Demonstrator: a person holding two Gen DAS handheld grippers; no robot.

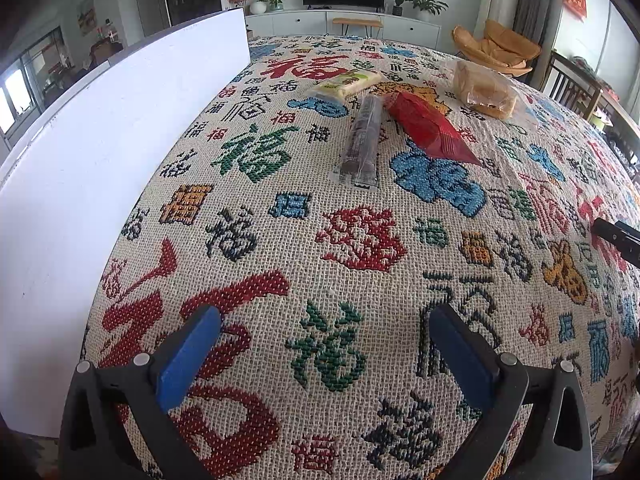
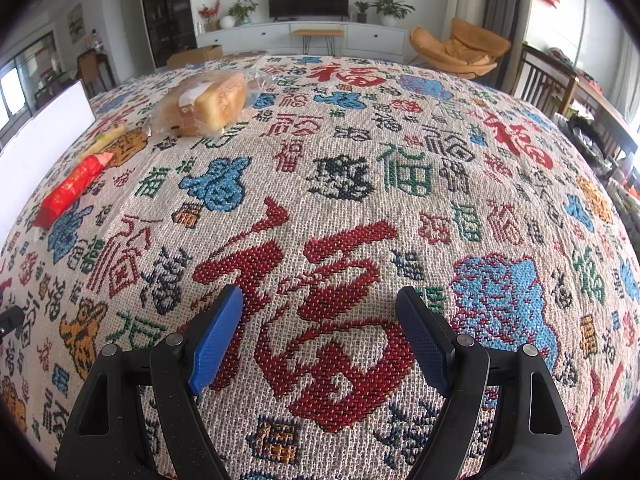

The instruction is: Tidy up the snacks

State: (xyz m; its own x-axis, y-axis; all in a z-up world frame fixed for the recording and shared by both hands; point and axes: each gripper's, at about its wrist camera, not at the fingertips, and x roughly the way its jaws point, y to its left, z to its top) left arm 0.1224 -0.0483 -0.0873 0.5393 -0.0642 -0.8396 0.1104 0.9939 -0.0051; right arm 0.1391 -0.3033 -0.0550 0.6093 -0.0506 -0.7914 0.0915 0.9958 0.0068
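Several snacks lie on the patterned cloth ahead of my left gripper (image 1: pixel 326 316): a clear wrapper with a dark bar (image 1: pixel 360 144), a red packet (image 1: pixel 430 128) beside it, a pale green-and-white pack (image 1: pixel 348 82) farther back, and bagged bread (image 1: pixel 486 88) at the far right. The left gripper stands wide open over bare cloth, nothing between its blue pads (image 1: pixel 188 356). My right gripper (image 2: pixel 320 294) is open too, empty, over a big red character. In its view the bread (image 2: pixel 208 102) sits far left, the red packet (image 2: pixel 70 190) at the left edge.
A white box wall (image 1: pixel 100 168) rises along the left of the table, also white box wall (image 2: pixel 36 148). The woven tablecloth (image 1: pixel 360 240) covers the whole table. The right gripper's black tip (image 1: pixel 618 236) shows at the left view's right edge. Chairs stand beyond the table's right side.
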